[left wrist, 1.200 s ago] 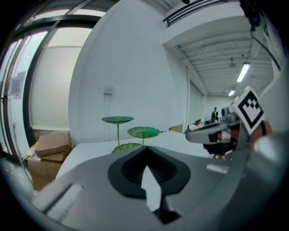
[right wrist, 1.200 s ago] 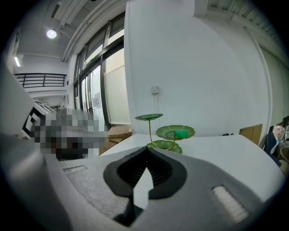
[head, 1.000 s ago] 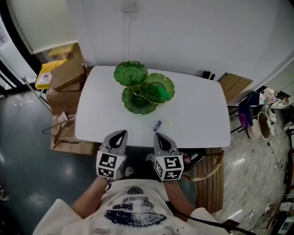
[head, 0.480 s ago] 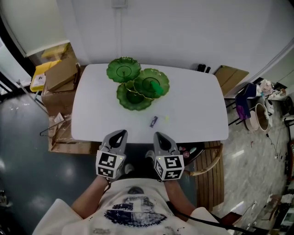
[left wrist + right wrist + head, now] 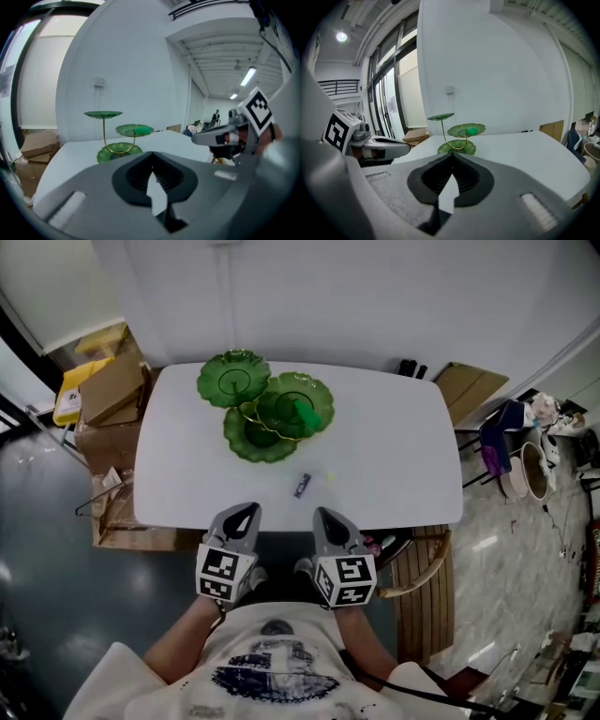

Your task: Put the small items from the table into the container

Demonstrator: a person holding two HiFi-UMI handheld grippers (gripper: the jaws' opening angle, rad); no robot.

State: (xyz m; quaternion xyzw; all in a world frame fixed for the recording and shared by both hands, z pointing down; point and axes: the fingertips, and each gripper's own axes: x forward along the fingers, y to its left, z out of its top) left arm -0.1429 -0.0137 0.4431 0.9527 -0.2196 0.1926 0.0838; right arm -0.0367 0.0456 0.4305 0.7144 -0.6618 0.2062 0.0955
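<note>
A green three-tiered dish (image 5: 265, 407) stands on the far left part of the white table (image 5: 394, 456), with a green item (image 5: 306, 413) on its right tier. A small dark blue item (image 5: 302, 486) and a pale yellow-green one (image 5: 330, 478) lie near the table's front edge. My left gripper (image 5: 246, 514) and right gripper (image 5: 323, 517) hover side by side just before that edge, both shut and empty. The left gripper view shows the dish (image 5: 117, 136) beyond the shut left gripper (image 5: 152, 171). In the right gripper view the dish (image 5: 457, 133) stands past the right gripper (image 5: 451, 176).
Cardboard boxes (image 5: 108, 390) are stacked left of the table. A wooden chair (image 5: 427, 563) sits at the front right corner. Another flat box (image 5: 473, 390) leans at the right. Small black things (image 5: 410, 368) rest at the table's far edge.
In the head view the table, the dish and the small items have drifted left and slightly up. Both grippers stay shut, side by side, at the table's front edge.
</note>
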